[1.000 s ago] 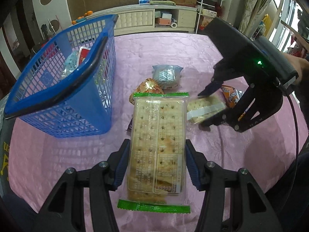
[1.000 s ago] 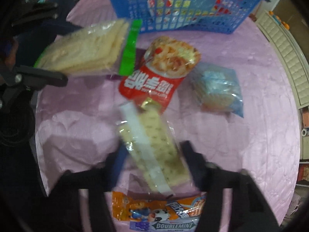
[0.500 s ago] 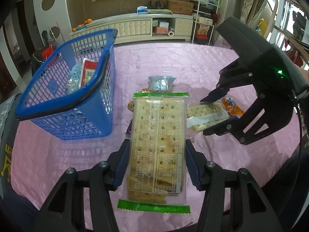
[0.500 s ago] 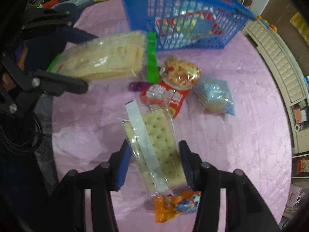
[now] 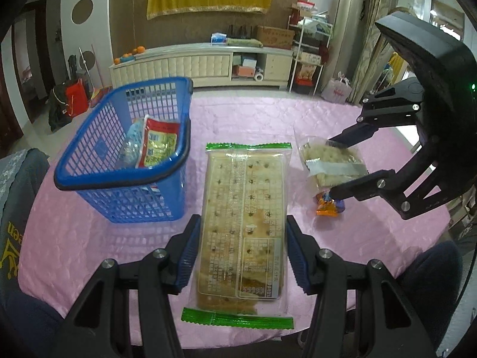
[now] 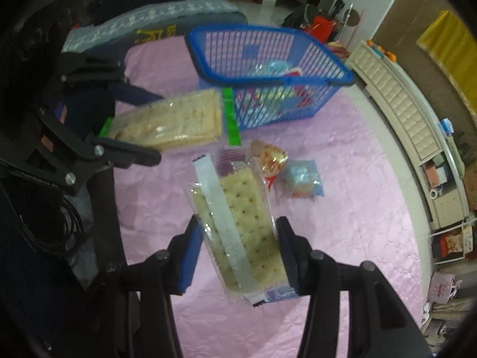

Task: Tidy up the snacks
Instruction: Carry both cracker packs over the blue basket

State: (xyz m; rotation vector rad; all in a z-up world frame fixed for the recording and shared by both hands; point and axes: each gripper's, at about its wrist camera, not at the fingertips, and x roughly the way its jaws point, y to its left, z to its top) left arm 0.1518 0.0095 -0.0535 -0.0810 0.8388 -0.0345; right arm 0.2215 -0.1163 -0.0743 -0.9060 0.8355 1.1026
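Observation:
My left gripper (image 5: 242,250) is shut on a long clear pack of crackers with green ends (image 5: 243,226), held above the pink tablecloth. To its right, my right gripper (image 5: 335,168) is shut on a smaller clear cracker pack with a white strip (image 5: 331,164); the right wrist view shows that pack (image 6: 238,223) between the blue pads of the right gripper (image 6: 238,253). A blue mesh basket (image 5: 98,176) with a few snack packs inside stands at the left. A red-orange snack bag (image 6: 269,158) and a light blue pack (image 6: 304,180) lie on the cloth.
An orange gum pack (image 5: 329,205) lies on the pink cloth (image 5: 74,238) under the right gripper. A dark chair back (image 6: 155,21) stands behind the basket. A white cabinet (image 5: 193,62) runs along the far wall.
Both grippers have risen with their cracker packs still held. The table, the basket and the loose snacks now look farther below.

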